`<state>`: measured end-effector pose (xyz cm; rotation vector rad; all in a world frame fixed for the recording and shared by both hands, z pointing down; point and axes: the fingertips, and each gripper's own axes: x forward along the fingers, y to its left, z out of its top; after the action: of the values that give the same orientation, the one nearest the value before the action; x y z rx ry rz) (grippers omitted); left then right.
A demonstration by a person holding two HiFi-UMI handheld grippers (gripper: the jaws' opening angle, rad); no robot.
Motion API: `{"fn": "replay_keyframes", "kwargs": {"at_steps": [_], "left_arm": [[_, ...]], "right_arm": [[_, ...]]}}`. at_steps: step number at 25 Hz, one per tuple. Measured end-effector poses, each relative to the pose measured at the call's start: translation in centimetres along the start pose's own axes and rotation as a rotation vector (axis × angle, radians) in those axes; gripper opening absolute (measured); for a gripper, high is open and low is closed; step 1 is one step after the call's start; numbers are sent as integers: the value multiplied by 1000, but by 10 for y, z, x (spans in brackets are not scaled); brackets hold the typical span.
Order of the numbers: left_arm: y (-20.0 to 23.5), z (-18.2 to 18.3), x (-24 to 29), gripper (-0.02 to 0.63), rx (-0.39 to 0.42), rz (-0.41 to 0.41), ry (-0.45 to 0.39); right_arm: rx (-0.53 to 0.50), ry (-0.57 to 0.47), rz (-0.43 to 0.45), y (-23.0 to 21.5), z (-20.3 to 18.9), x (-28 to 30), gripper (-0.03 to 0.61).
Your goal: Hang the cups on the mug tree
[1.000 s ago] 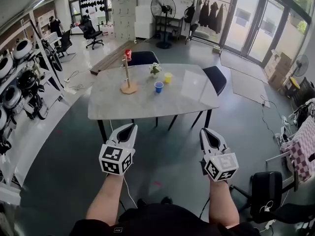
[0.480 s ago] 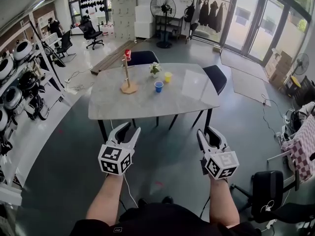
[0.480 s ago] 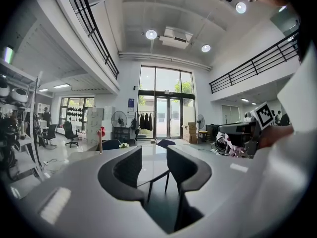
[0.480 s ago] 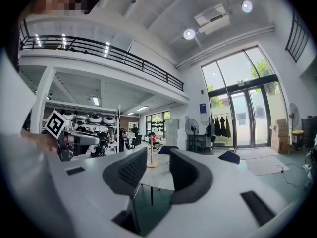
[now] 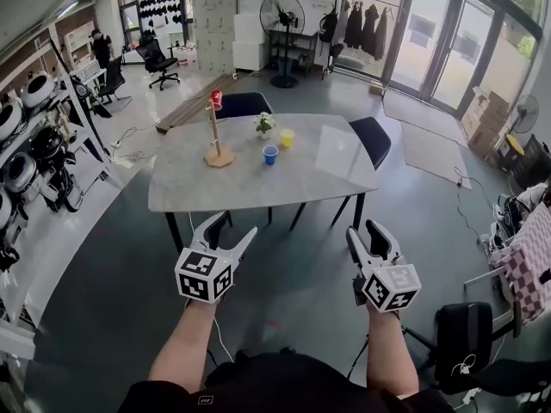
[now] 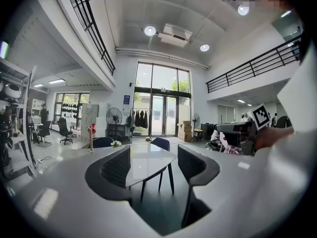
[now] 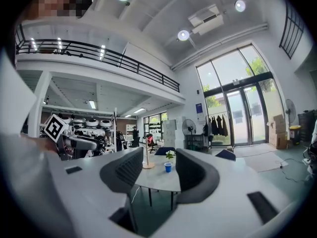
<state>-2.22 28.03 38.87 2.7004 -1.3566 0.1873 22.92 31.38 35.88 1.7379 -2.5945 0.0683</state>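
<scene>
I hold my left gripper (image 5: 231, 228) and my right gripper (image 5: 365, 231) out in front of me, both well short of the mug tree (image 5: 213, 132) and nearer to me than the table (image 5: 258, 188) it stands on. Both sets of jaws have just been opening and now stand apart with nothing between them; the left pair gapes wider than the right. Through each gap I see only the table and floor far off. The mug tree stands upright on its round wooden base toward the table's left side in the head view. A red cup (image 5: 216, 100) hangs at the top of the tree. A blue cup (image 5: 270, 154) stands on the tabletop to the right of the tree's base, apart from it. A yellow cup (image 5: 287, 137) stands farther right and farther back from the tree. A small pot of flowers (image 5: 264, 125) sits behind the blue cup, also right of the tree.
</scene>
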Motion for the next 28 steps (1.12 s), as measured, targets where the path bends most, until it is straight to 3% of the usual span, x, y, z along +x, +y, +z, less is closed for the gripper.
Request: {"fn": "replay_keyframes", "kwargs": {"at_steps": [12,19,28], "left_arm": [[-25,12,25,284,27,27,-20],[-1,-2,52,284,-14,43,-2],[45,-15,136,284,-44,7,36]], "right_arm": [[40,-40,29,-41,4,-5,179],[49,-10,48,-52,-11,25,179],[86,61,40,-86,-41,102,179]]}}
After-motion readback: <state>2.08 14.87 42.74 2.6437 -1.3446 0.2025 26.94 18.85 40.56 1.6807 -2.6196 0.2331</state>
